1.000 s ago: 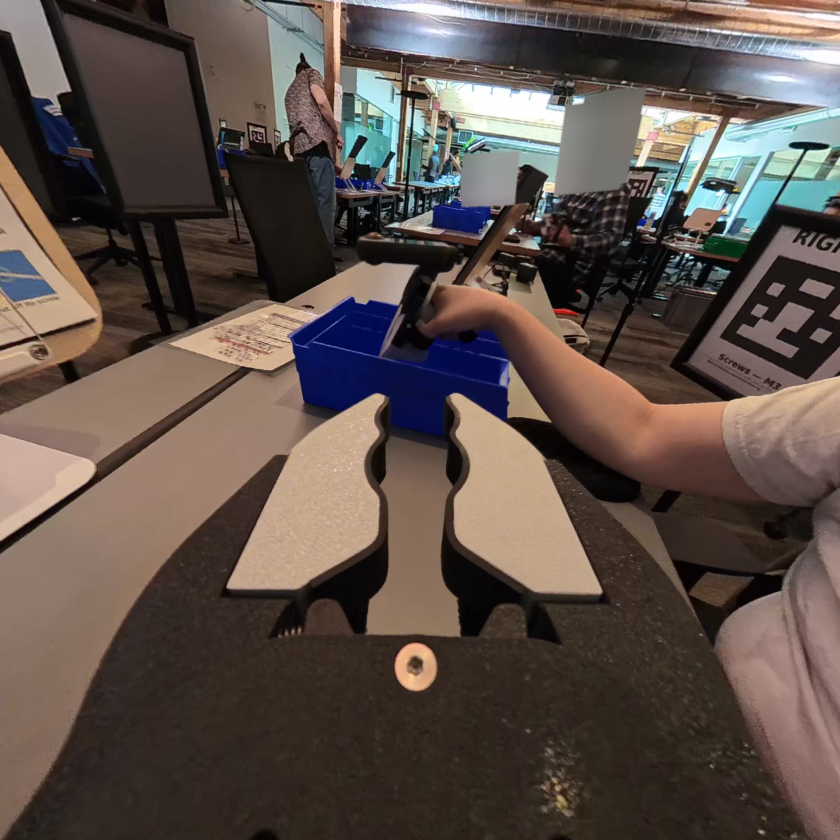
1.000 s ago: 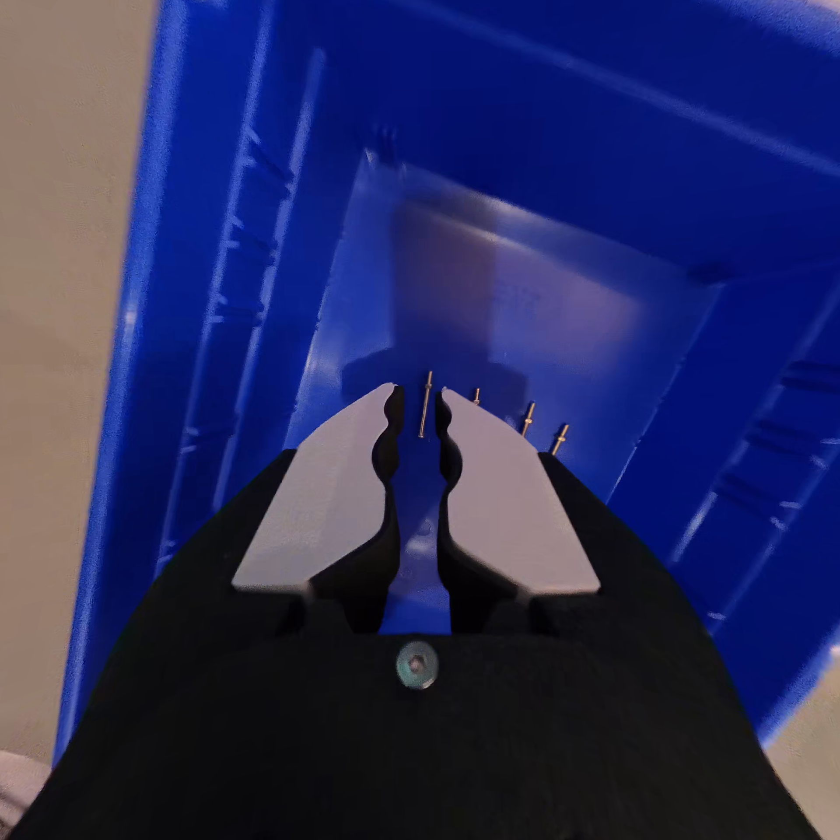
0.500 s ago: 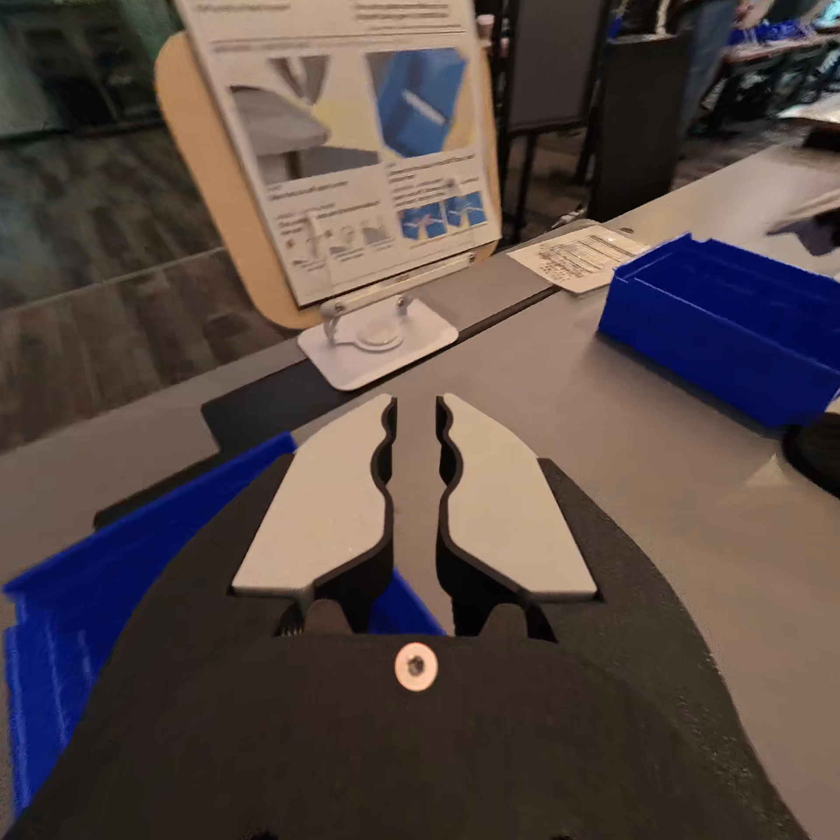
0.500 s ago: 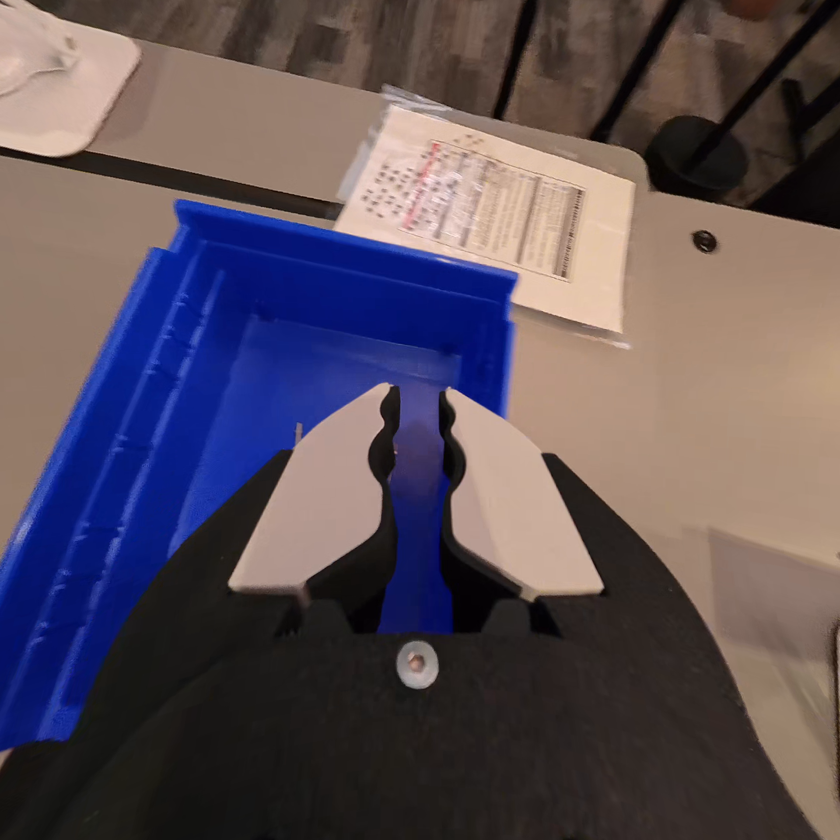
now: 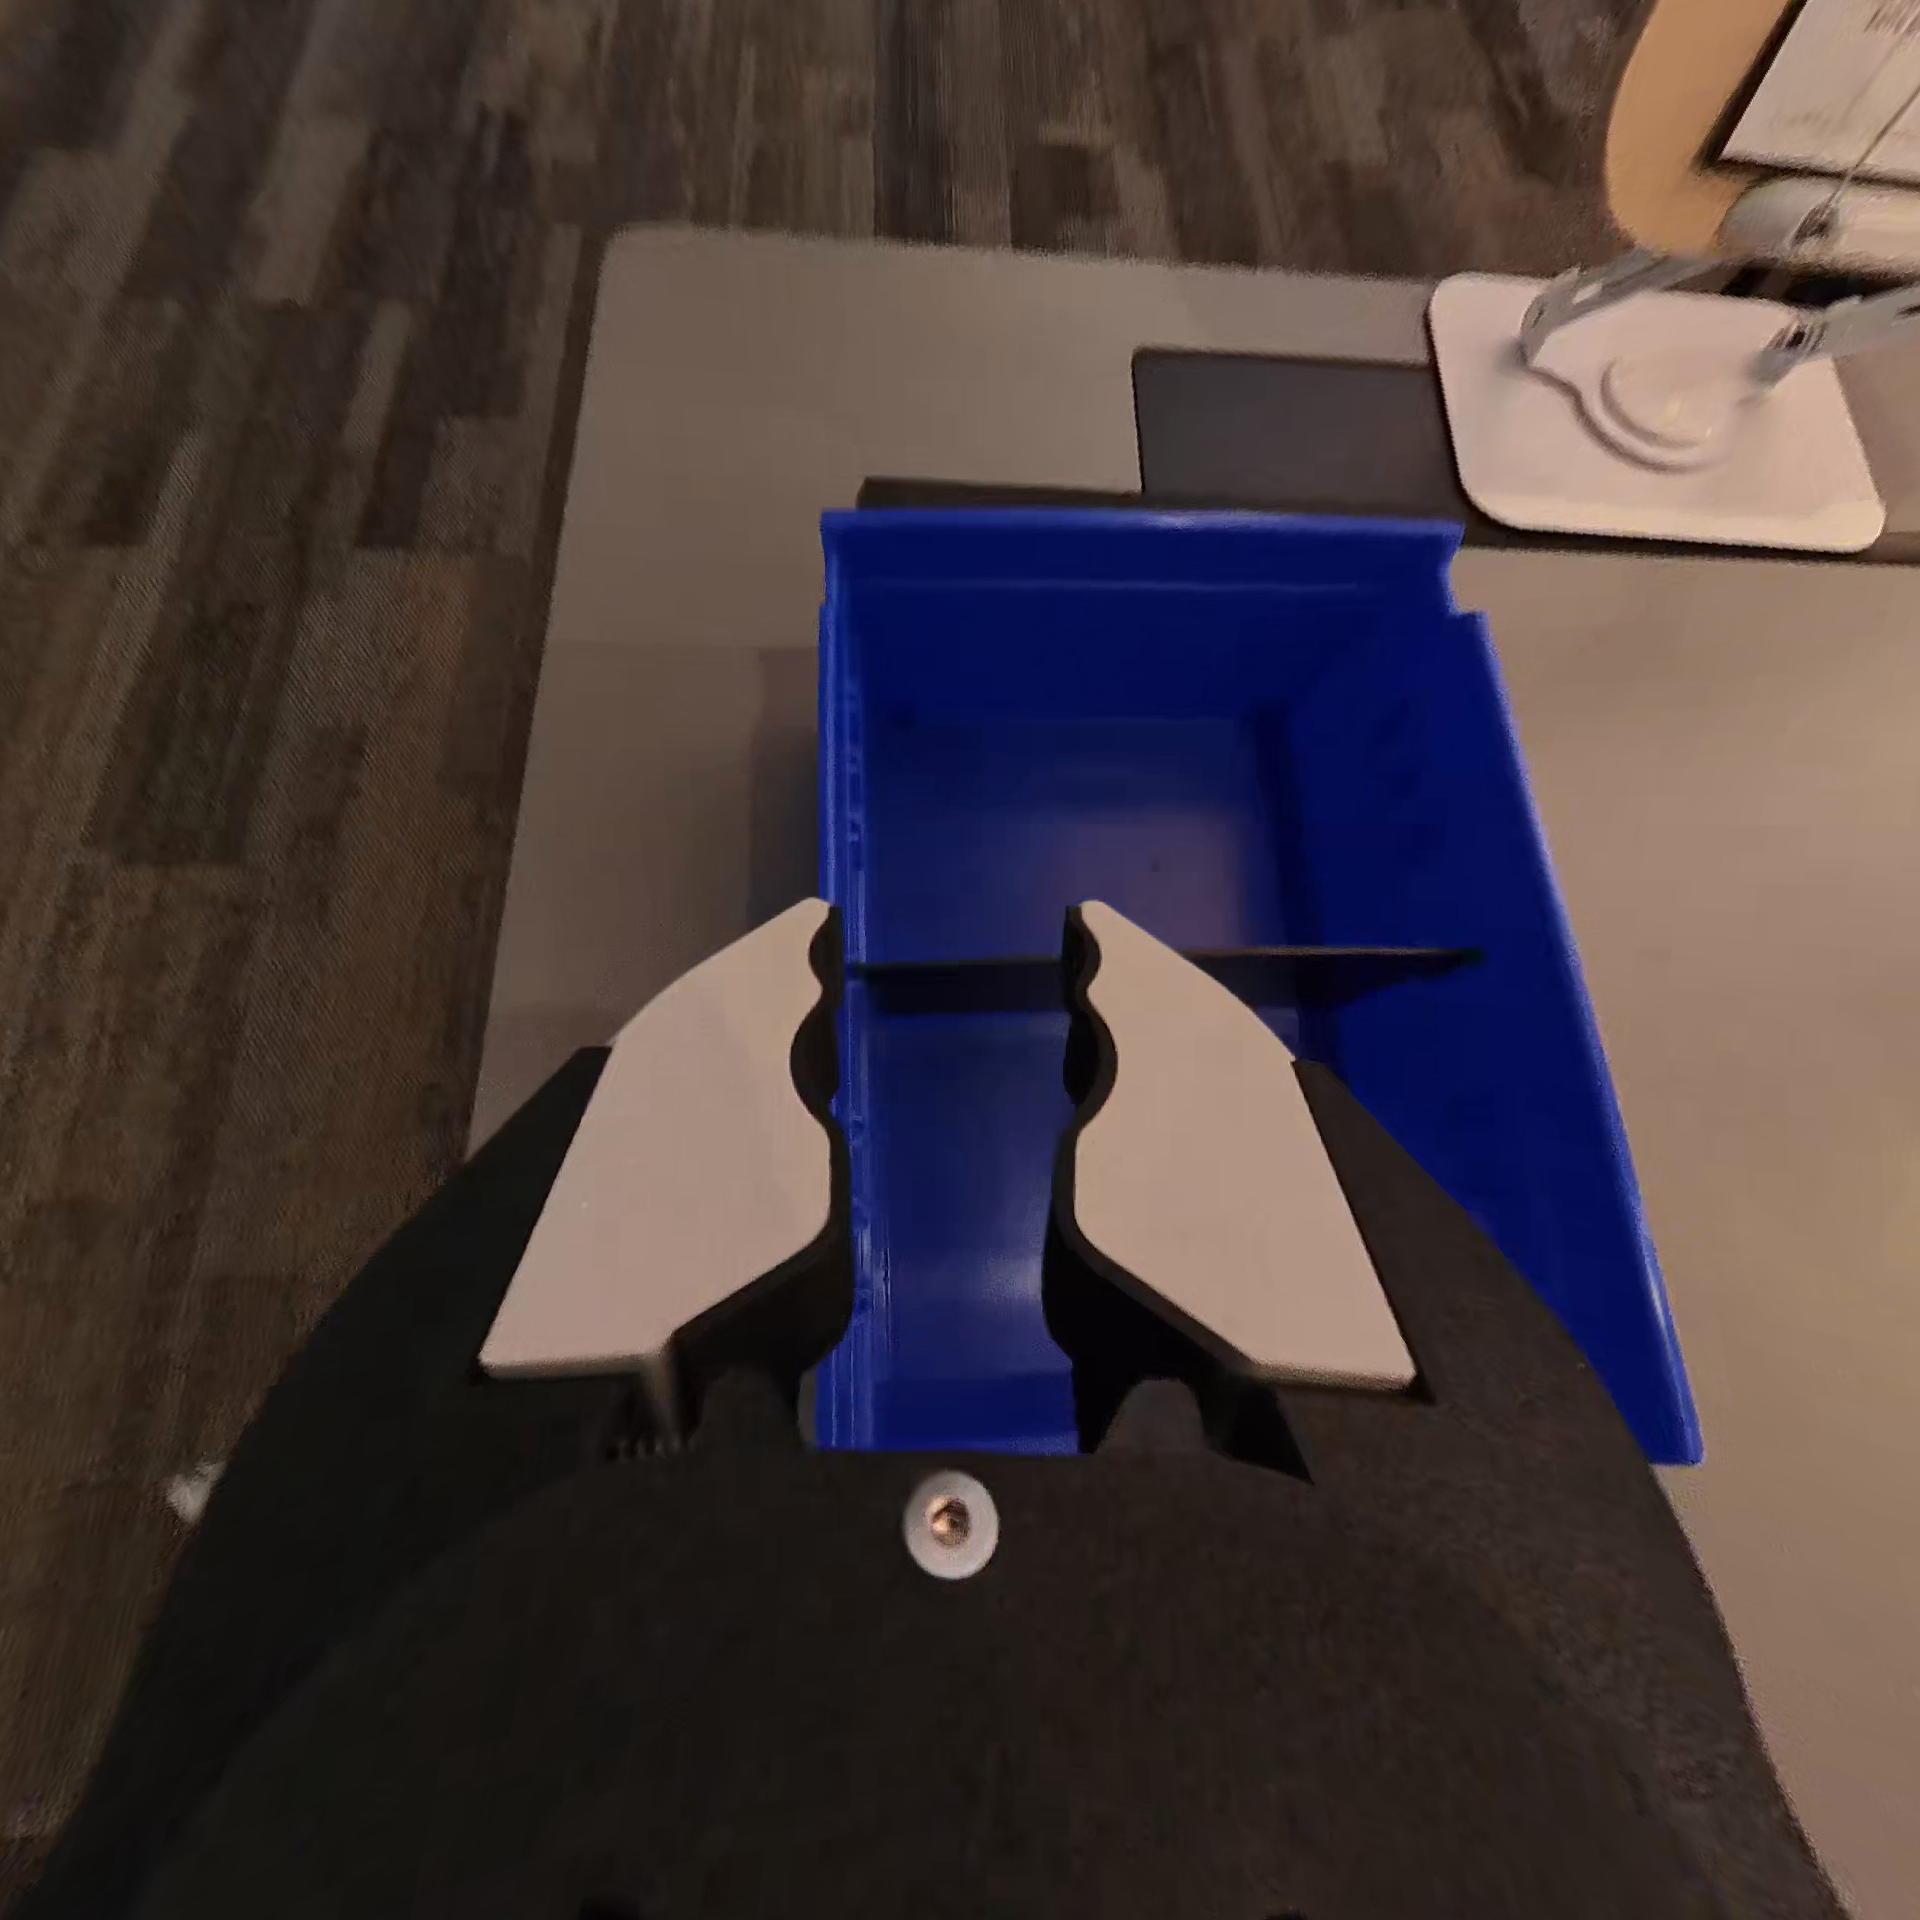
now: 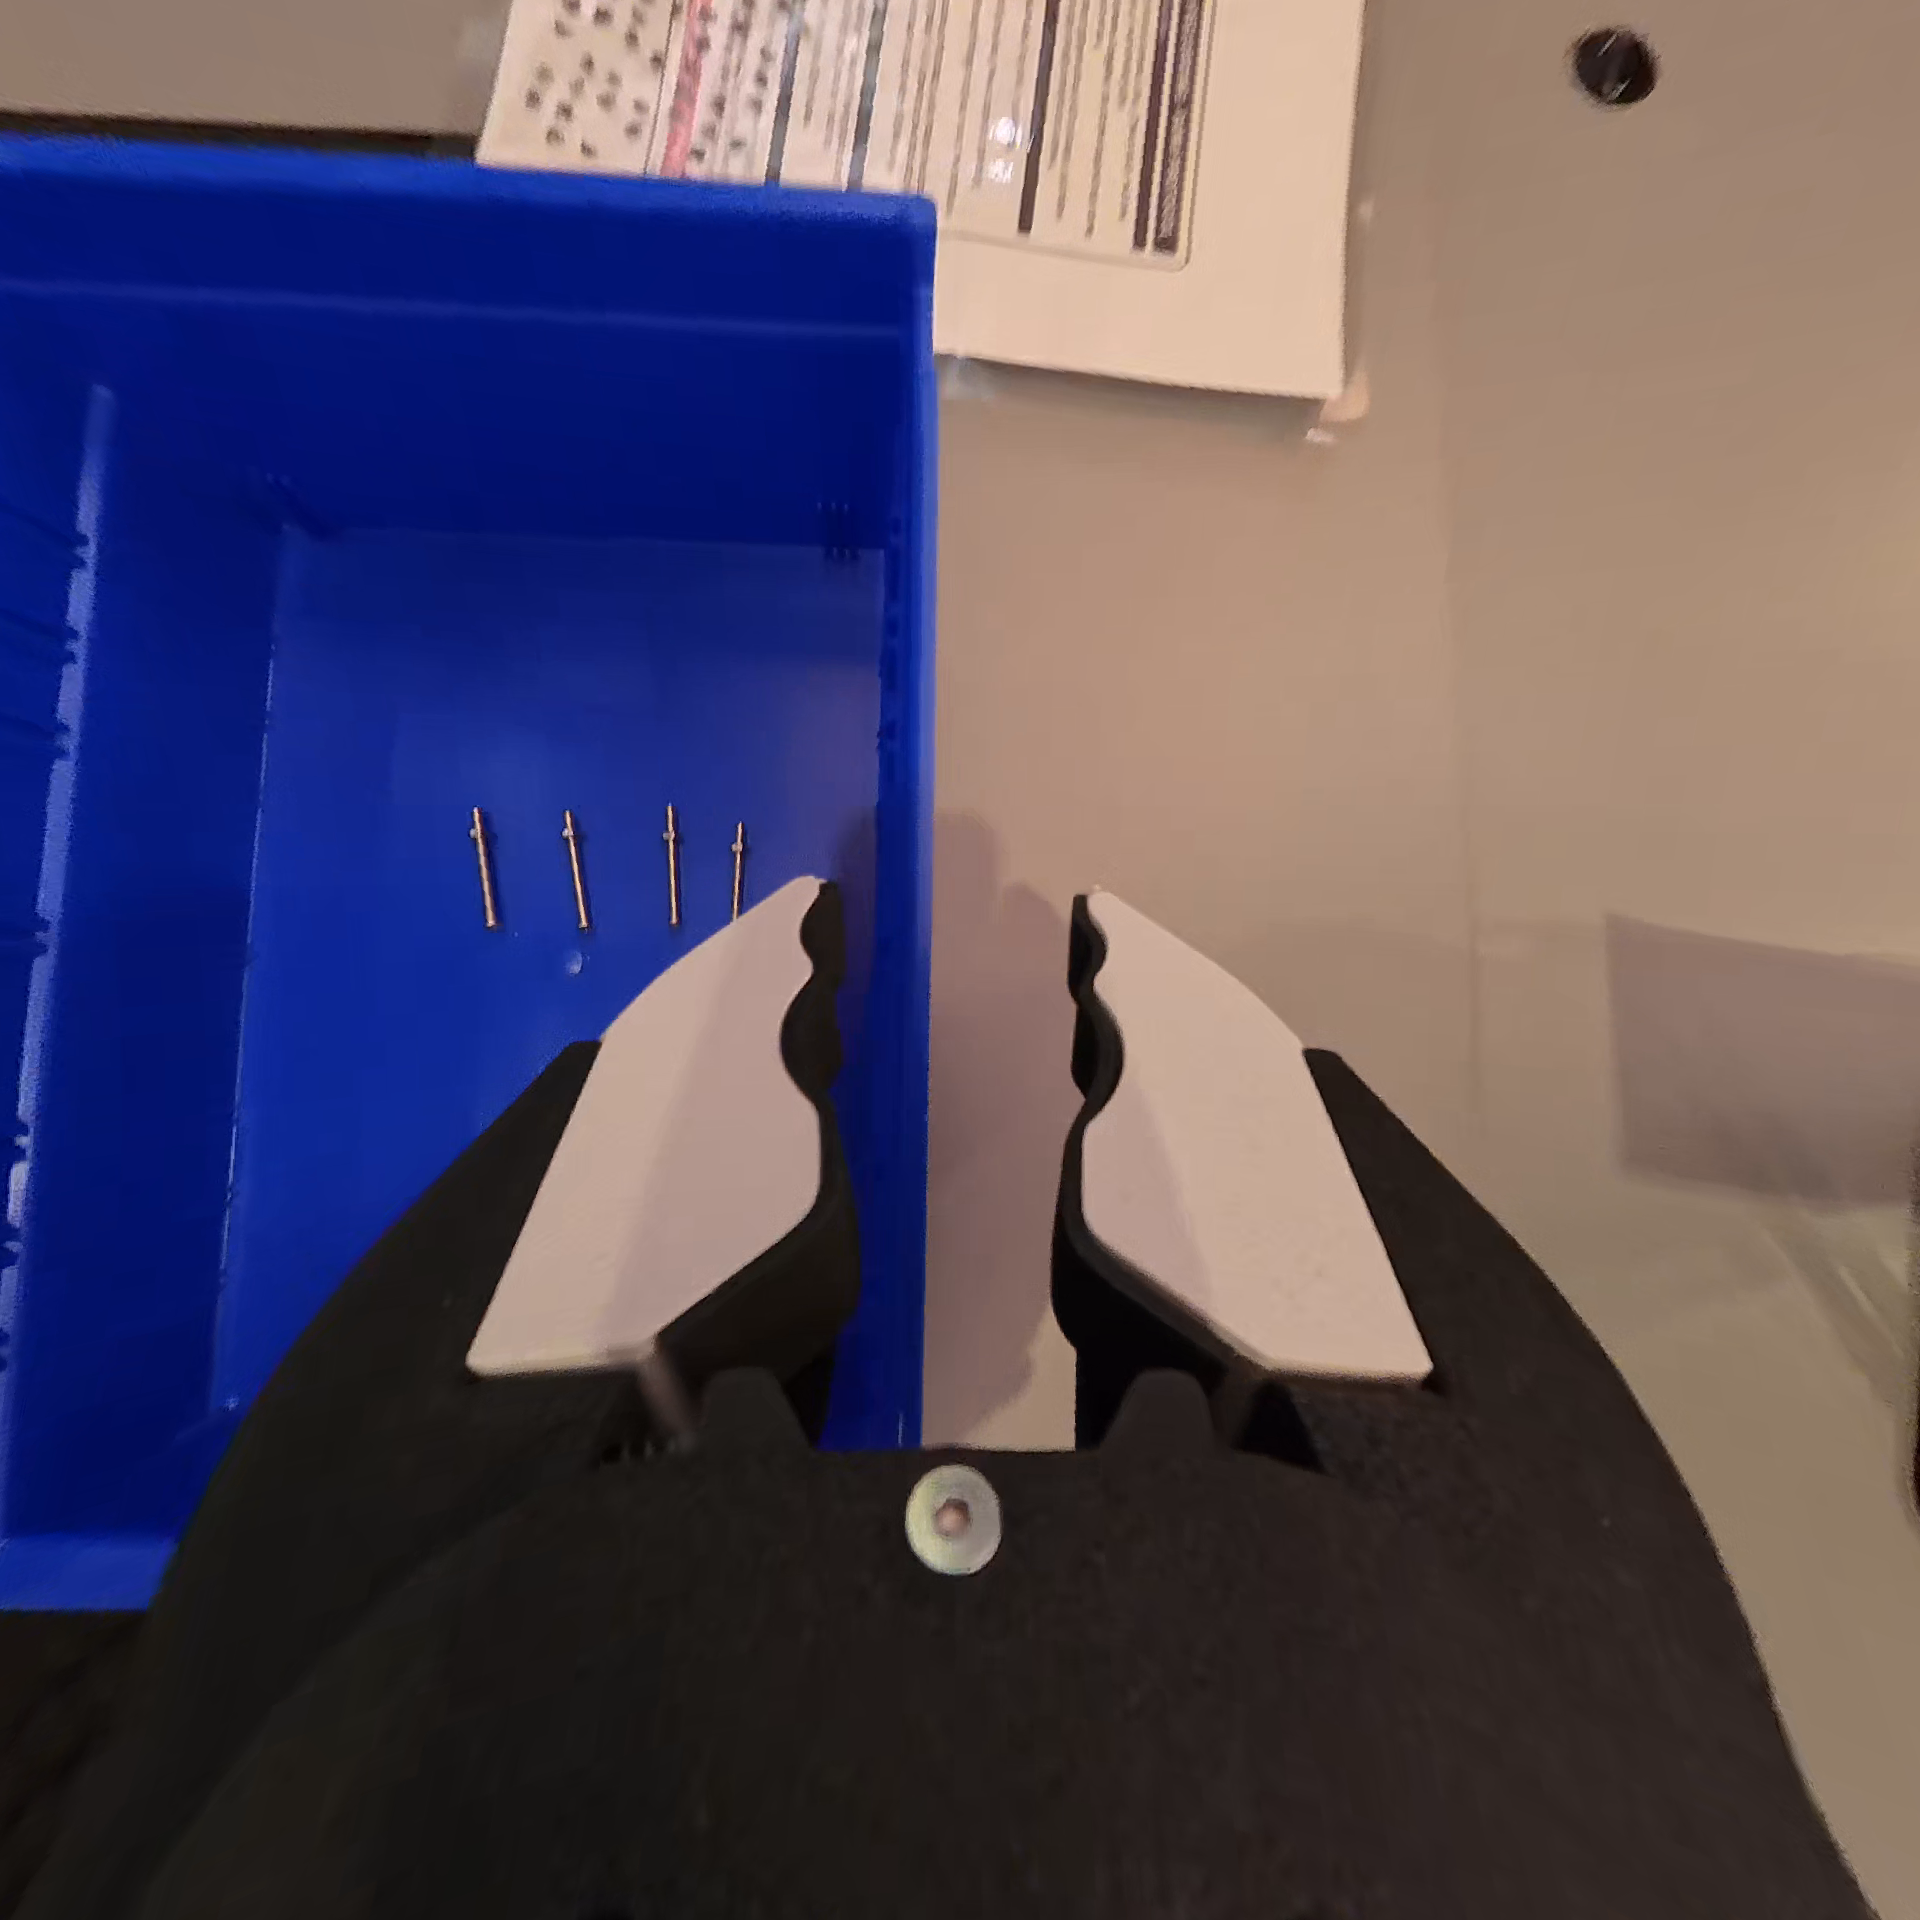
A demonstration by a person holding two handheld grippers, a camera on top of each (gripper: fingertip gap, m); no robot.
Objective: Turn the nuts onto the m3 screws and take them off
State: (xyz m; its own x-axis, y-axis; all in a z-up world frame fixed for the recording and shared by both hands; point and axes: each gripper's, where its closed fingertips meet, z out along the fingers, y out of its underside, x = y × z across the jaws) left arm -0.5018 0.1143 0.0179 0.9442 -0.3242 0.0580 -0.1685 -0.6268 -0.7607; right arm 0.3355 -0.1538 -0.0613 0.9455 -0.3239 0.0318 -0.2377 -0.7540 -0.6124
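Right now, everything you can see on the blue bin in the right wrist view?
The blue bin looks like glossy moulded plastic: open-topped and rectangular, with ribbed inner walls and a stepped rim. It sits flat on the grey table, its far edge beside a printed sheet. Four thin brass-coloured screws lie side by side on its floor, roughly parallel. The right tool hangs open astride its right wall, one finger over the inside; contact is unclear.

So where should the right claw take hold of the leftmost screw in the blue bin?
Grip the leftmost screw mid-shaft, coming straight down from above with the fingers either side. It lies flat on the blue bin floor, with bare floor to its left.
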